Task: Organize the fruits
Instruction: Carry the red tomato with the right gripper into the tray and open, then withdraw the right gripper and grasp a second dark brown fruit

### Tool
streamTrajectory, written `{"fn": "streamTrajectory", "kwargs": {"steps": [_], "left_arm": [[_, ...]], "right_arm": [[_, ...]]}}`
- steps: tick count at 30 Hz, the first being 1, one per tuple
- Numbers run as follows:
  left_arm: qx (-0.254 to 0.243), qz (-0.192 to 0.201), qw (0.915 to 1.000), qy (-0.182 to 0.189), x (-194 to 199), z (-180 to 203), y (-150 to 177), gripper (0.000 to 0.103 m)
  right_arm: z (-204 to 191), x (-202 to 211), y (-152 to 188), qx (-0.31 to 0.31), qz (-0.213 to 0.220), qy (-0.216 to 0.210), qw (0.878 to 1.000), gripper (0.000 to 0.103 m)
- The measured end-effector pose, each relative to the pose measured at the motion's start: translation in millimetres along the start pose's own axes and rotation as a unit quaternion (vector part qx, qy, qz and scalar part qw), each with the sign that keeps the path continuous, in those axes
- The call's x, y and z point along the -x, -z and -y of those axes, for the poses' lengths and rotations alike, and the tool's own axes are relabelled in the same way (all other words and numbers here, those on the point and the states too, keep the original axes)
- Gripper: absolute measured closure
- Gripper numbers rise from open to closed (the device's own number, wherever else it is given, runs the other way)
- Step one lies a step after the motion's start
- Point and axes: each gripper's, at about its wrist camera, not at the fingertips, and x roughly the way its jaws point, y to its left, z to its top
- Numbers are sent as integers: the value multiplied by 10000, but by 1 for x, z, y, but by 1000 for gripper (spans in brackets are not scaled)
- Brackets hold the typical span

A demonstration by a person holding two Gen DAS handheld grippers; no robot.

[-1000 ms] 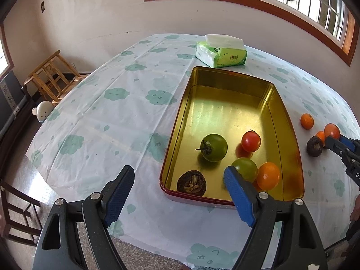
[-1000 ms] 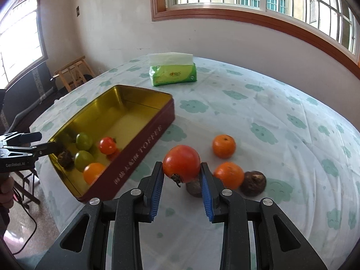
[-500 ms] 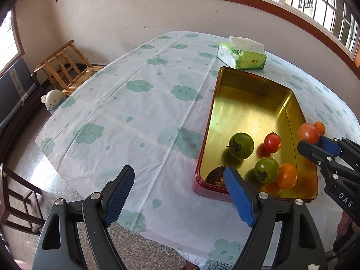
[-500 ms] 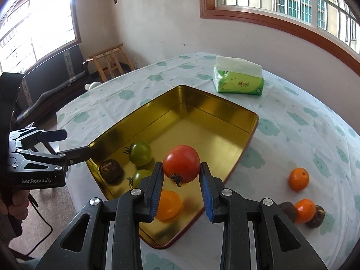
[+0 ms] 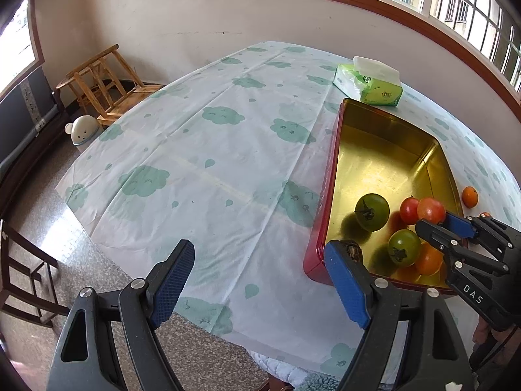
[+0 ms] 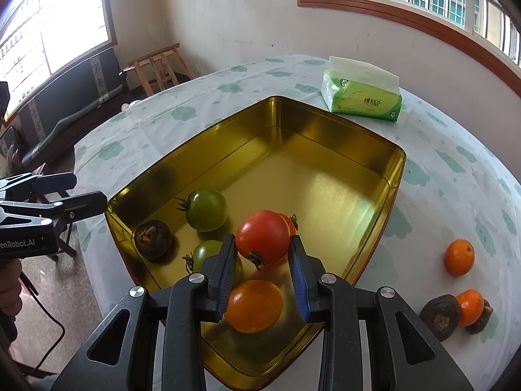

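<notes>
Presently the right gripper point(image 6: 262, 255) is holding a red tomato point(image 6: 263, 236) clamped between its blue pads, hanging over the near end of the gold tin point(image 6: 395, 176); whether the tomato is touching the tin floor cannot be told. The left gripper point(image 5: 259, 285) is standing spread apart and gripping nothing, near the table's edge beside the tin's near left corner.

Progress, as judged from the fruit lying now: five pieces are sitting in the tin's near end, namely a large green tomato point(image 6: 206, 209), a smaller green tomato point(image 6: 208, 254), a second red tomato point(image 5: 408, 210), an orange fruit point(image 6: 254, 306) and a dark brown fruit point(image 6: 153, 239). The clamped tomato is likely the sixth, waiting only to be let go. Outside the tin, on the tablecloth point(image 6: 456, 169) toward the table's right edge, one small orange point(image 6: 459, 257) is lying alone, and another orange point(image 6: 470, 306) is sitting between, and apparently touching, two dark brown fruits point(image 6: 439, 316); these four are probably what is left.

Comparison of views: the right wrist view is showing the cluster of leftover fruit, which the left wrist view is largely cutting off behind the right gripper. The left wrist view is showing the second red tomato whole, whereas the right wrist view is hiding most of it behind the clamped one. A tissue pack point(image 5: 369, 86) is lying just past the tin's far end in both.
</notes>
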Motion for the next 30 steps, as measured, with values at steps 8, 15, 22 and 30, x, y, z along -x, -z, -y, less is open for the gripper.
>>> {"fn": "streamTrajectory", "kwargs": {"steps": [8, 15, 22, 30], "left_arm": [[2, -11, 10000, 24, 1, -2, 0, 24], [-16, -9, 10000, 34, 3, 0, 0, 24], [-51, -42, 10000, 49, 2, 4, 1, 24], [-127, 33, 9999, 91, 7, 13, -1, 24]], "right_arm": [[0, 0, 0, 12, 14, 41, 10000, 69], [-1, 1, 1, -10, 14, 15, 10000, 69], [-2, 5, 2, 4, 51, -28, 10000, 67], [1, 26, -1, -68, 329, -50, 9994, 67]]}}
